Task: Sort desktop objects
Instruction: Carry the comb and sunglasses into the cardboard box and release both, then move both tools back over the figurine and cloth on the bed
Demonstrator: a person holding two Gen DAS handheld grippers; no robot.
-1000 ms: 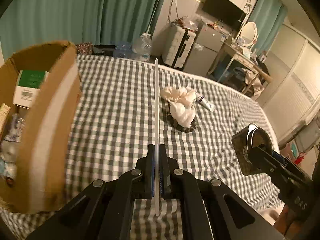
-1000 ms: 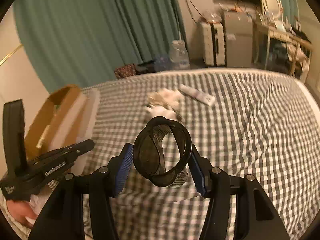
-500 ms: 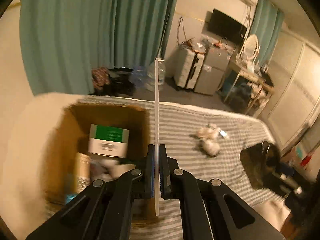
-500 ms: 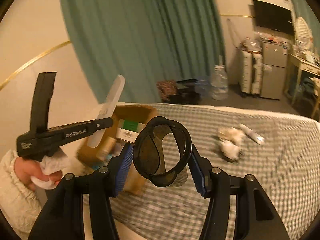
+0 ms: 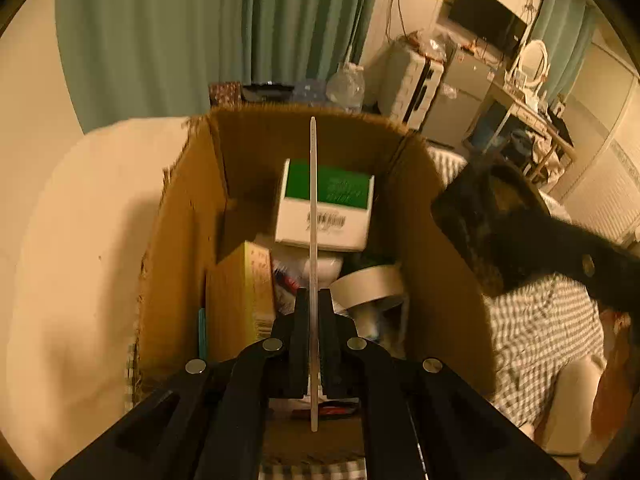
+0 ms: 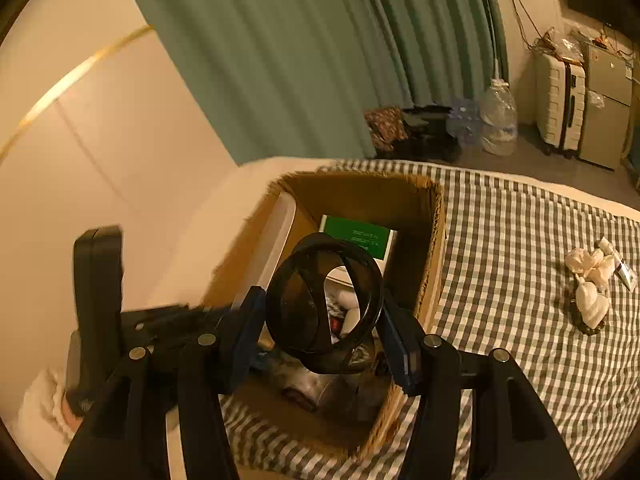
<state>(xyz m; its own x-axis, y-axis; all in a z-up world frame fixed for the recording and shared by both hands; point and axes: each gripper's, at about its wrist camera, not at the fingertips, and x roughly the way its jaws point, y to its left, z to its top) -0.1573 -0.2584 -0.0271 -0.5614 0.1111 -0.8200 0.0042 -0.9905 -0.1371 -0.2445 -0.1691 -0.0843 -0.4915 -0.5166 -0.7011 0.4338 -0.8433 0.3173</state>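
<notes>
An open cardboard box (image 5: 188,216) (image 6: 432,240) stands on the checked bed cover. It holds a green and white carton (image 5: 340,200) (image 6: 356,236), a tape roll (image 5: 366,284) and other items. My left gripper (image 5: 314,344) is shut on a white comb (image 5: 313,208), seen edge-on, held over the box opening. The comb also shows in the right wrist view (image 6: 276,228), above the box's left wall. My right gripper (image 6: 324,320) is shut on a dark clear cup (image 6: 324,308) (image 5: 492,232), held above the box's near right part.
A bundle of crumpled tissues on a dark cord (image 6: 590,280) and a small tube (image 6: 624,268) lie on the checked cover (image 6: 520,264) to the right. A wall is left of the box. Curtains, a water jug (image 6: 498,120) and suitcases stand beyond the bed.
Both grippers have swung left from the bed's middle to over the cardboard box. The comb and the cup stay gripped. The box now fills both views.
</notes>
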